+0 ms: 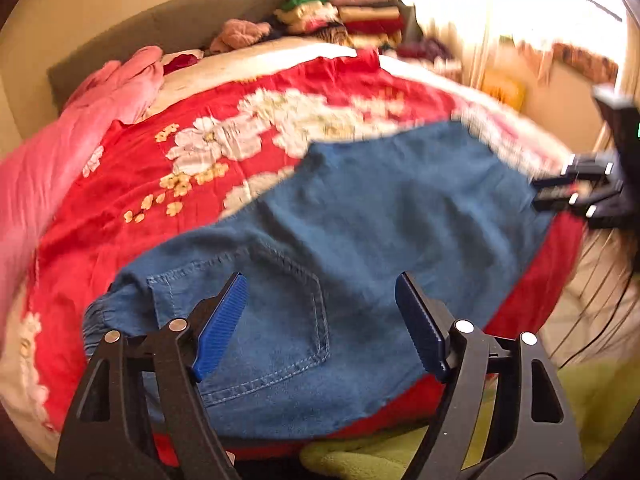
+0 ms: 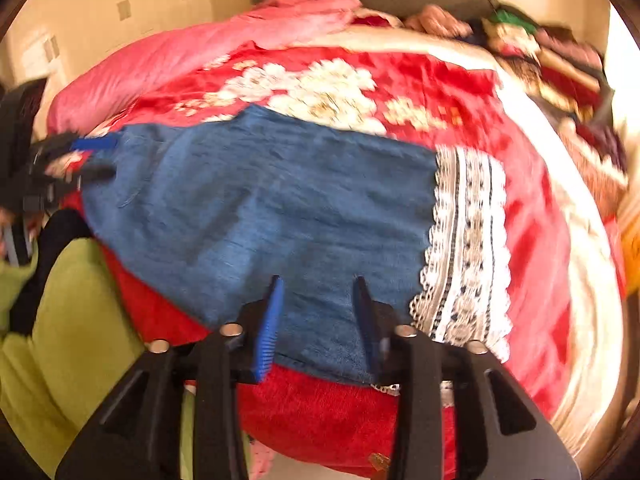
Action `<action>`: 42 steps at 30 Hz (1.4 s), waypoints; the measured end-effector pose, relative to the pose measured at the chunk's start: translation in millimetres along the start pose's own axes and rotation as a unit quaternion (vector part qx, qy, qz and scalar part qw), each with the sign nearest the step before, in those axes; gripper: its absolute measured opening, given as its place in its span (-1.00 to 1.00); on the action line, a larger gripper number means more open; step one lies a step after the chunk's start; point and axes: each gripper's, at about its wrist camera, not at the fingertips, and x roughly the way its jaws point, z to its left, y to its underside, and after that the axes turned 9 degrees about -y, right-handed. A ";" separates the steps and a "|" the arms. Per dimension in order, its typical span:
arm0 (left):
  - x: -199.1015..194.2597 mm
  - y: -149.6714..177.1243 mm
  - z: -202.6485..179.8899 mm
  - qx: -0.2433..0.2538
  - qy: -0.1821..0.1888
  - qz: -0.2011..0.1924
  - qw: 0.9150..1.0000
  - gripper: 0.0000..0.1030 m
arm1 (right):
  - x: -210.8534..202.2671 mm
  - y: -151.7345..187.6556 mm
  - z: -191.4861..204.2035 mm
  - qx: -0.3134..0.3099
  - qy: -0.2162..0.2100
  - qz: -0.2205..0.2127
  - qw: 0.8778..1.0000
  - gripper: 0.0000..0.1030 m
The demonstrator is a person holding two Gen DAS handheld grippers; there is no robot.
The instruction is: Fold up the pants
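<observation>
Blue denim pants (image 1: pixel 360 232) lie flat across a red floral bedspread (image 1: pixel 224 92), back pocket (image 1: pixel 280 312) up at the waist end. In the right wrist view the pants (image 2: pixel 260 208) end in a white lace cuff (image 2: pixel 468 248). My left gripper (image 1: pixel 320 320) is open and empty, hovering over the pocket area near the front edge. My right gripper (image 2: pixel 318 320) is open and empty above the near edge of the leg, left of the lace. Each gripper shows in the other's view: the right one (image 1: pixel 576 188), the left one (image 2: pixel 80 160).
A pink quilt (image 1: pixel 80 120) lies bunched along the bed's far left. Stacks of folded clothes (image 1: pixel 344 12) sit at the head of the bed by a grey headboard (image 1: pixel 160 28). A green blanket (image 2: pixel 72 340) hangs below the bed's front edge.
</observation>
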 end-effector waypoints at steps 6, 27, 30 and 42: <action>45.0 18.7 35.5 -0.078 0.035 0.088 0.992 0.34 | 17.0 20.1 -16.6 0.012 0.036 0.029 0.999 -0.12; 36.2 -81.7 21.0 -0.082 0.058 -0.010 0.995 0.51 | 11.9 -86.3 -161.5 0.154 -0.018 -0.061 0.986 0.11; 57.1 -93.9 3.3 -0.063 0.070 0.007 0.995 0.51 | 36.6 -85.5 -166.2 0.152 -0.028 -0.041 0.987 0.11; 113.6 -80.2 -10.5 -0.067 0.007 0.056 0.996 0.51 | 8.2 -98.9 -129.3 0.056 0.029 -0.078 0.995 -0.68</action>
